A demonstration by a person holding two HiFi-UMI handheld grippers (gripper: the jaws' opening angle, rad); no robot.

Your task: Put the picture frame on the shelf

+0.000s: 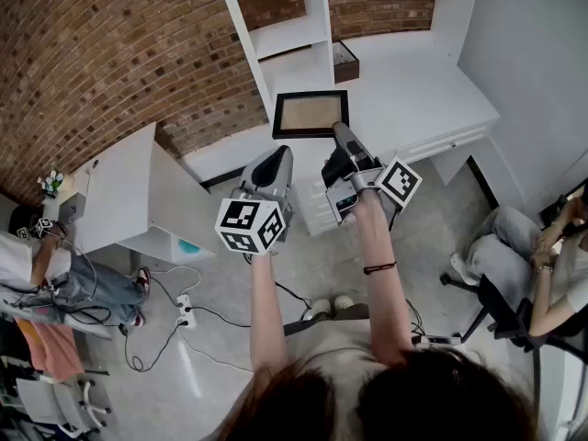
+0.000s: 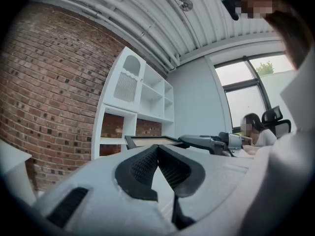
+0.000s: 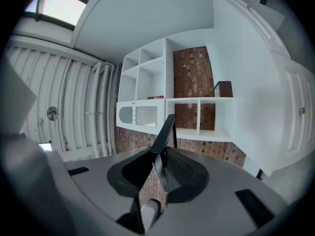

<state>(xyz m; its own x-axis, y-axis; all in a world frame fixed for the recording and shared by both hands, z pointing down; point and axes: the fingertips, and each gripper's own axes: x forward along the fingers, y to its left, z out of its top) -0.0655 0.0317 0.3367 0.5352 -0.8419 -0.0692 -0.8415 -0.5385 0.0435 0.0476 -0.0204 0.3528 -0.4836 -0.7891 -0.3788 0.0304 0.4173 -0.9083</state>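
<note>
Black picture frame (image 1: 310,115), seemingly in right tongs (image 1: 339,130)

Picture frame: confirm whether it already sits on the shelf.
No, the picture frame is clamped in the right gripper, held in the air before the white shelf unit.

Your right gripper (image 1: 340,132) grips the frame (image 1: 310,114) by its edge; your left gripper (image 1: 274,160) (jaws together, empty) hangs near it.

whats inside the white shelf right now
A small dark box stands in one open compartment of the white shelf; what the box holds cannot be seen.
</note>
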